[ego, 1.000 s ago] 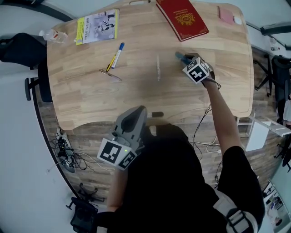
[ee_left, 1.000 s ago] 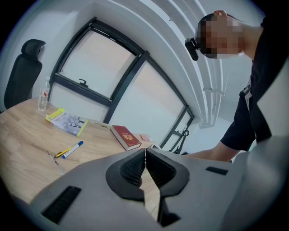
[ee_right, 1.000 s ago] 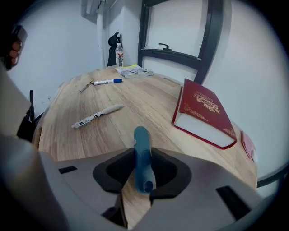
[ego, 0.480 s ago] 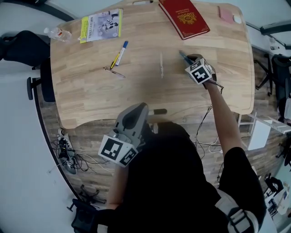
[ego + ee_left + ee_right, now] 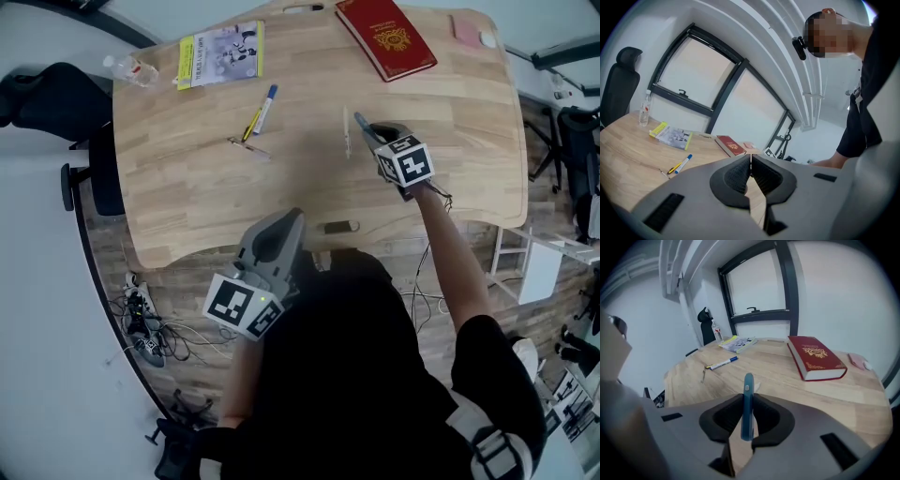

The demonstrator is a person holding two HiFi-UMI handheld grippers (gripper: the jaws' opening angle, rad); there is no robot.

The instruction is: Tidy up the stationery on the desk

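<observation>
R claw (image 5: 748, 401) jaws just closed on pen (image 5: 748, 380), pinched near one end. Judged light, stiff, smooth plastic: may pivot or slip, so mid-barrel hold preferred. L claw (image 5: 751, 165): jaws together, empty.

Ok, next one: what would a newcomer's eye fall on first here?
The right gripper, whose jaws have just been closing, grips a slim blue tool above the desk, right of centre. A red book lies at the far edge; the left gripper is shut and empty at the near edge.
</observation>
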